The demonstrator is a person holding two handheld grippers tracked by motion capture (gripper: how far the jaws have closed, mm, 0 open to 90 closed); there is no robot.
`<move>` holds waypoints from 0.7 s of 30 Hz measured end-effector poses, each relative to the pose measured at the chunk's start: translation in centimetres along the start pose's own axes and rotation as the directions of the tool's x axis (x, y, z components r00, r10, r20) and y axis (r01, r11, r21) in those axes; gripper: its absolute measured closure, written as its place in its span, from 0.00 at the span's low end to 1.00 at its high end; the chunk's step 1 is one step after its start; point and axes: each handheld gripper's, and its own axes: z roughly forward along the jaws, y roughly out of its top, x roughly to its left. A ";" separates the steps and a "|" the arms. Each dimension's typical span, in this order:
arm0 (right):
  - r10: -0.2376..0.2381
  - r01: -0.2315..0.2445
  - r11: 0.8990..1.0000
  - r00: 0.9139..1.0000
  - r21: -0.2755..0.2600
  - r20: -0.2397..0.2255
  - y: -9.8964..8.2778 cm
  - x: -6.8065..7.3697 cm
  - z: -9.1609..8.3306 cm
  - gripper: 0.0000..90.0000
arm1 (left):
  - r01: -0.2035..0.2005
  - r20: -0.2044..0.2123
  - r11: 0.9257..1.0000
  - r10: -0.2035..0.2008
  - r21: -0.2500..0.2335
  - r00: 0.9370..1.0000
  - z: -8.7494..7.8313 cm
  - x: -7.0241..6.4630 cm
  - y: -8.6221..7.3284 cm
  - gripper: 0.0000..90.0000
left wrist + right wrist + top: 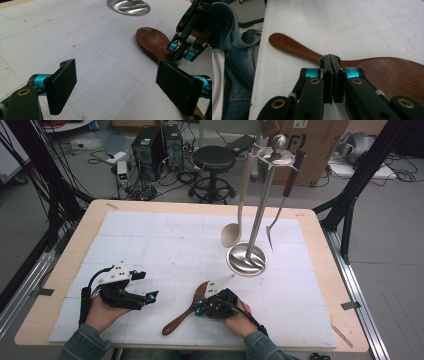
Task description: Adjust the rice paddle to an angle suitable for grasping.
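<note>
Even overhead light is brightening the white mat [165, 245]; the steel stand base [246, 259] is glaring, close jaws blurring.

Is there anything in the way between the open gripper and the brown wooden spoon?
Nothing visible blocks it. The left gripper is open, with bare white mat between it and the wooden spoon. The right gripper, its fingers shut together, sits right over the spoon's neck, so the two grippers could crowd each other there.
</note>
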 end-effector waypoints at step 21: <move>0.066 -0.065 0.998 0.993 -0.019 0.093 0.7 -1.7 0.8 0.99 | -0.001 0.001 1.000 0.001 0.010 1.000 0.2 0.0 -0.1 0.20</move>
